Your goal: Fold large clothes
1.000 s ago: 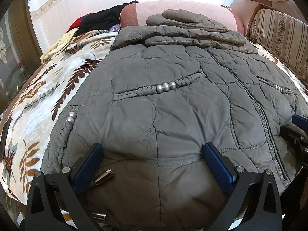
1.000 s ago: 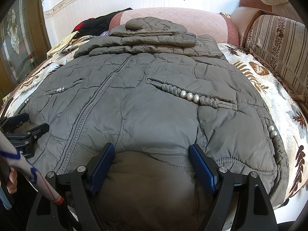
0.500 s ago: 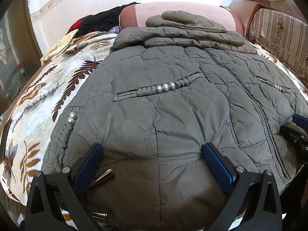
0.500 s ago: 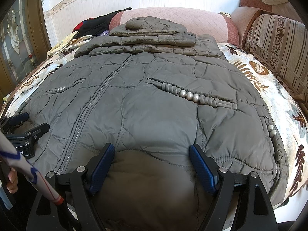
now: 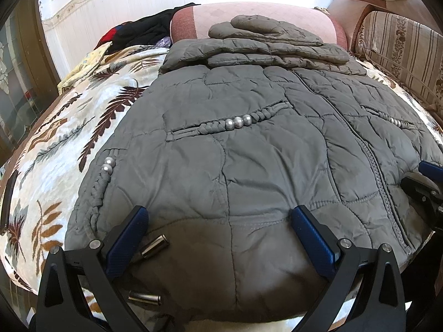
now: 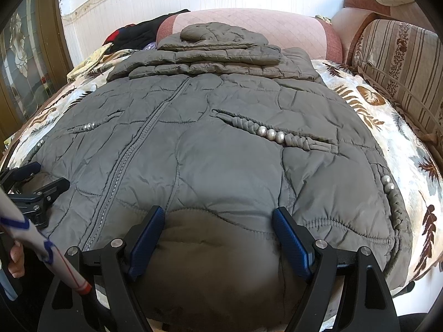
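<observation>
A grey quilted jacket (image 5: 249,152) (image 6: 221,152) lies front up and zipped on the bed, hem toward me. Its sleeves and hood (image 5: 257,47) (image 6: 210,52) are folded in a stack across the far end. My left gripper (image 5: 218,213) stands open over the left part of the hem, with fabric bulging between its blue pads (image 5: 127,238). My right gripper (image 6: 218,211) is open the same way over the right part of the hem. Each gripper also shows at the edge of the other's view, the right gripper (image 5: 426,182) and the left gripper (image 6: 33,191).
A leaf-print blanket (image 5: 69,144) (image 6: 387,127) covers the bed under the jacket. A pink bolster (image 5: 249,13) and dark clothes (image 5: 144,31) lie at the far end, a striped sofa back (image 6: 401,63) on the right. Metal cord ends (image 5: 155,246) rest by the left pad. A sleeve (image 6: 41,246) shows at lower left.
</observation>
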A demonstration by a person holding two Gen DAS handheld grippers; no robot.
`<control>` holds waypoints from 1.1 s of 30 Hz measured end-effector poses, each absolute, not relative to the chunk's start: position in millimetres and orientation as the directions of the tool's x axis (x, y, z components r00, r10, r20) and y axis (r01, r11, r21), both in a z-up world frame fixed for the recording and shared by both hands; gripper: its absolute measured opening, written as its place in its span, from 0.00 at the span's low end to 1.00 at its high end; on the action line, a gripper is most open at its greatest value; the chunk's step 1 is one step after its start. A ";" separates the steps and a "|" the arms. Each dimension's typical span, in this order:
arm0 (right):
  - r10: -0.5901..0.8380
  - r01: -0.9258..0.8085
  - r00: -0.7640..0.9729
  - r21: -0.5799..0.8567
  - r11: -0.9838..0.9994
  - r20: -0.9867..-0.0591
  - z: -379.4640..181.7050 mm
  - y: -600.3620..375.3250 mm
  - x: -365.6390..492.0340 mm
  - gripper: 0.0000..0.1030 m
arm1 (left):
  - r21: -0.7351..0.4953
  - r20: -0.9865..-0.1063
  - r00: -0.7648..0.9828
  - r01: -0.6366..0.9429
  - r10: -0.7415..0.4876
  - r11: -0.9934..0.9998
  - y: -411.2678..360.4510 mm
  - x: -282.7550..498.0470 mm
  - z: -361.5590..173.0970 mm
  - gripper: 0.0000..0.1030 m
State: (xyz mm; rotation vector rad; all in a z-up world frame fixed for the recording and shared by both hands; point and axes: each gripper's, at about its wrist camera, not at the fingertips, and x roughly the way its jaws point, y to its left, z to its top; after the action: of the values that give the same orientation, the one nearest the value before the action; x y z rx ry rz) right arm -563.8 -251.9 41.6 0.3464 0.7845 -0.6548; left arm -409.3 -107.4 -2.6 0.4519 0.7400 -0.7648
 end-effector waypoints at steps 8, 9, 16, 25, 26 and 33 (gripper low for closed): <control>-0.402 0.659 0.524 0.059 0.750 -0.751 44.5 -245.8 -572.3 0.86 | 0.107 -0.730 0.498 0.760 -0.468 0.641 -82.3 -417.9 2.7 1.00; -0.396 0.658 0.524 0.064 0.750 -0.754 44.5 -245.3 -573.6 0.87 | 0.106 -0.727 0.499 0.760 -0.472 0.641 -77.4 -418.9 3.6 1.00; -0.366 0.659 0.547 0.118 0.743 -0.753 55.6 -248.6 -590.1 0.87 | 0.060 -0.691 0.531 0.718 -0.490 0.693 -37.8 -406.8 18.7 1.00; -0.487 0.793 0.510 0.168 0.586 -0.709 83.3 -299.1 -658.4 0.87 | -0.167 -0.725 0.508 0.526 -0.466 0.834 10.7 -346.3 22.8 1.00; -0.492 0.810 0.503 0.188 0.556 -0.711 83.2 -307.6 -668.6 0.87 | -0.190 -0.735 0.492 0.511 -0.466 0.838 12.4 -341.6 20.1 1.00; -0.433 0.836 0.545 0.426 0.347 -0.718 67.4 -351.1 -720.3 0.87 | -0.190 -0.752 0.482 0.495 -0.450 0.848 9.6 -338.7 12.6 1.00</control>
State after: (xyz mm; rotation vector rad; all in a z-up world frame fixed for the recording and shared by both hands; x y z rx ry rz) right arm -720.3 -351.1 67.4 0.8689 0.5404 -0.8765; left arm -338.7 9.6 12.6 0.0554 0.8993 -0.5761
